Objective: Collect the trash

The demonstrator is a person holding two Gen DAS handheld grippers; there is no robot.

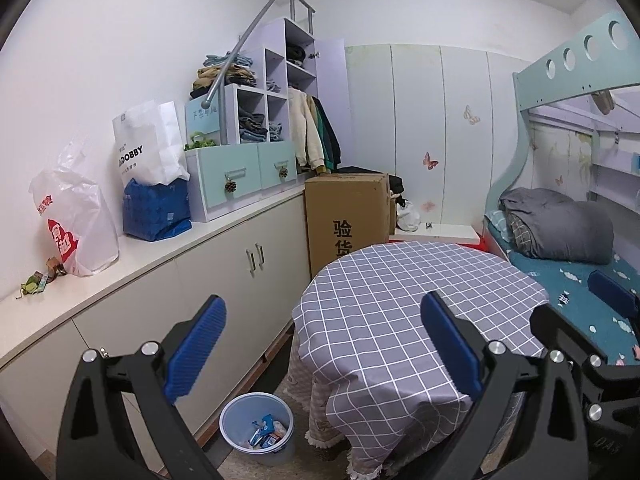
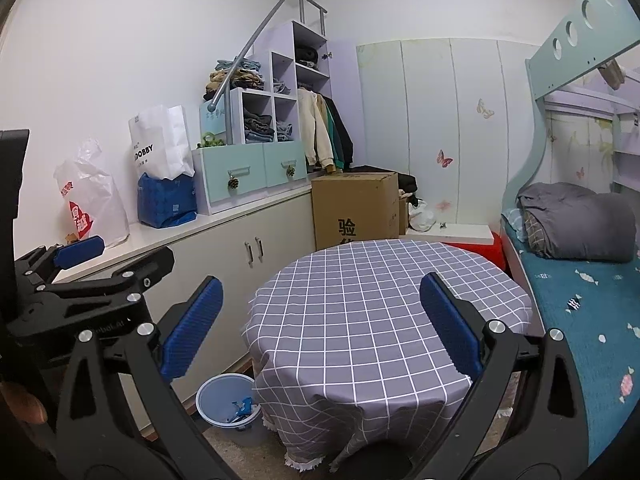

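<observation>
A pale blue trash bin stands on the floor between the cabinet and the round table; it holds blue and white wrappers. It also shows in the right wrist view. Small scraps of trash lie on the white counter at the left, beside a plastic bag. My left gripper is open and empty, held above the bin and the table edge. My right gripper is open and empty over the table. The left gripper's body shows at the left of the right wrist view.
A round table with a grey checked cloth stands in the middle. A long white counter over cabinets bears bags and drawers. A cardboard box stands behind the table. A bunk bed is on the right.
</observation>
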